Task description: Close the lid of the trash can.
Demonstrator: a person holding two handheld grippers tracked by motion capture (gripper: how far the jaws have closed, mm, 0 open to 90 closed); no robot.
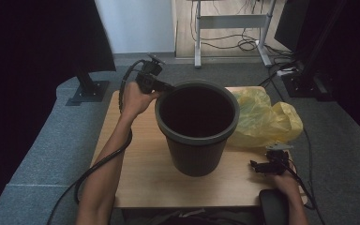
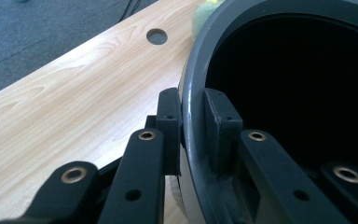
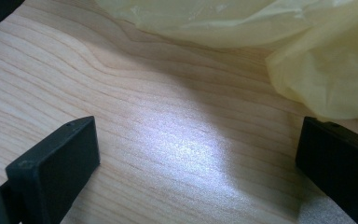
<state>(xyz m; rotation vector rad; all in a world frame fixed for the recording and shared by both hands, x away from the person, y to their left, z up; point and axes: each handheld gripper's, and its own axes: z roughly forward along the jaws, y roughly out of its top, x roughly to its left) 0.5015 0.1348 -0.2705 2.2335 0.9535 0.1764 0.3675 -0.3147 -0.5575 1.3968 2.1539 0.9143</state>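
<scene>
Clamping down: left gripper [image 2: 193, 121] pinches the rim of the dark grey bin [image 1: 197, 136], one jaw outside the wall, other inside, pads tight on the plastic. Bin stands upright, mid-table, a bit toward the far edge, mouth open & dark inside. Left hand [image 1: 136, 99] holds its gripper at the bin's far-left rim, cable trailing back along the forearm. Yellow plastic bag [image 1: 265, 119] lies crumpled at the far right corner of the wooden table [image 1: 140, 178], touching the bin's right side. Right gripper [image 3: 198, 154] sits low near the right edge, jaws spread wide w/ bare wood between them, nothing held; bag just ahead of its tips. Round hole [image 2: 156, 36] in tabletop past the bin in the left gripper view.
</scene>
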